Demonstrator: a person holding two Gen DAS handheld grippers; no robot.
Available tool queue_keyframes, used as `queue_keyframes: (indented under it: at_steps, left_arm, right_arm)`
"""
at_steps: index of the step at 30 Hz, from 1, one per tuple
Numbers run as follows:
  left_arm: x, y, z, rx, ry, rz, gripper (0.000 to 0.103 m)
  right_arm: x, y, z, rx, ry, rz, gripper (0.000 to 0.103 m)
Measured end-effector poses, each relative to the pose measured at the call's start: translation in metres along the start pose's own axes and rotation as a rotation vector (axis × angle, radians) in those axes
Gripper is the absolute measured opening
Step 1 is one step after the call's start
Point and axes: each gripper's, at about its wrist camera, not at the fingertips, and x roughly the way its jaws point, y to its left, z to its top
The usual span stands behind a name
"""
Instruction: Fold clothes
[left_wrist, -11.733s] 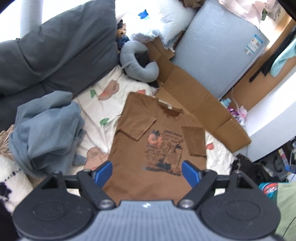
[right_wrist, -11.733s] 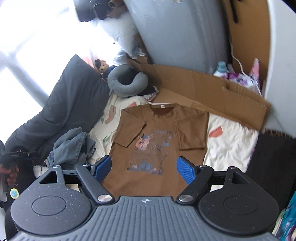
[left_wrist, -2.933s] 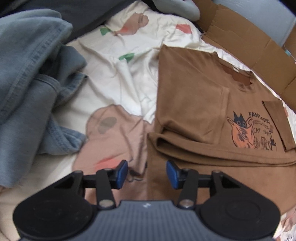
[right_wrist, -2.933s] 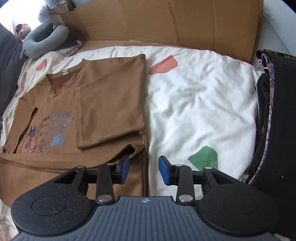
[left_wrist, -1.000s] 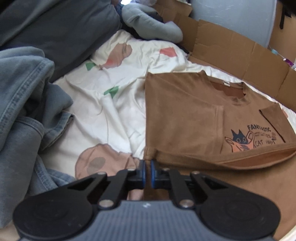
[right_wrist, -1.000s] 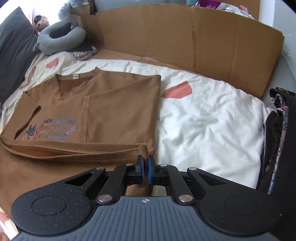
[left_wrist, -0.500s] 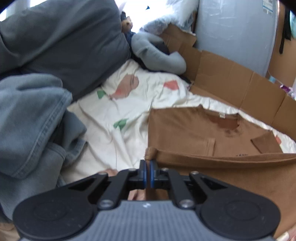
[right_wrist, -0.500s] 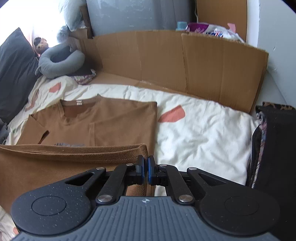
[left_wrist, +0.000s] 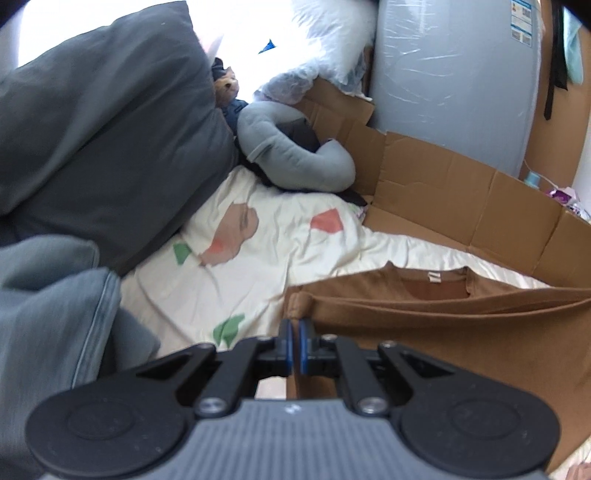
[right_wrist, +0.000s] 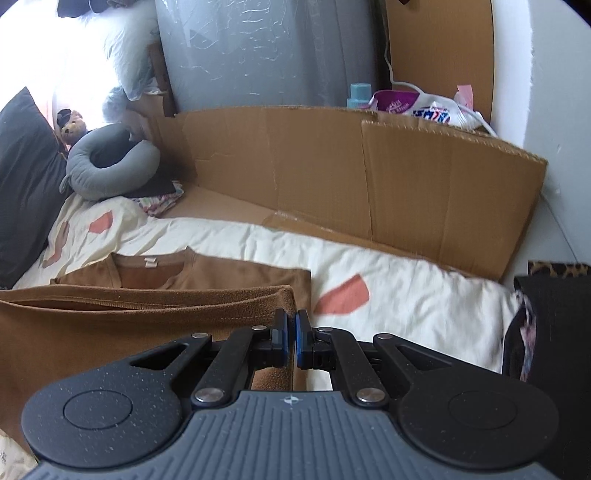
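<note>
Left wrist view: your brown T-shirt (left_wrist: 461, 332) lay on the cream patterned bedsheet (left_wrist: 280, 258), its soft, slightly fuzzy hem lifted into a long doubled fold that hid most of the front. Your left gripper (left_wrist: 294, 347) was clenched on the hem's corner at 6 o'clock, blue pads pressed onto the cloth. In the right wrist view, your right gripper (right_wrist: 290, 341) pinched the opposite hem corner of the T-shirt (right_wrist: 147, 306) the same way, the ribbed neckline with its white label showing beyond at 10 o'clock. Outward from there, a creased corrugated cardboard wall (right_wrist: 369, 184) stood at 12 o'clock, a grey U-shaped neck pillow (left_wrist: 295, 162) sat at 11 o'clock, and crumpled blue denim (left_wrist: 55, 317) bulked at 9 o'clock.
</note>
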Motion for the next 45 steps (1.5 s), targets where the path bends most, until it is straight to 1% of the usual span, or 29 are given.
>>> queue_keyframes:
  at_steps: [8,16,22,29,37,41,45]
  left_arm:
    - [0.033,0.012,0.024,-0.010,0.023,-0.033,0.004]
    - [0.059,0.010,0.043,-0.016,0.030,-0.020,0.004]
    - [0.080,0.011,0.059,-0.004,0.058,-0.001,0.004]
    - [0.116,0.008,0.072,0.041,0.098,0.018,0.004]
    - [0.174,0.010,0.069,0.063,0.182,0.041,0.004]
    - [0.192,0.009,0.073,0.061,0.206,0.051,0.004]
    - [0.208,0.005,0.078,0.090,0.223,0.071,0.003]
  right_arm:
    - [0.026,-0.005,0.026,0.036,0.016,-0.012,0.002]
    - [0.047,0.000,0.058,0.008,0.014,-0.028,0.002]
    - [0.069,0.005,0.077,-0.030,0.045,-0.043,0.002]
    - [0.109,0.011,0.087,-0.039,0.092,-0.077,0.002]
    - [0.166,0.017,0.090,-0.080,0.173,-0.129,0.002]
    - [0.191,0.018,0.092,-0.100,0.212,-0.160,0.001]
    - [0.213,0.019,0.093,-0.113,0.254,-0.187,0.001]
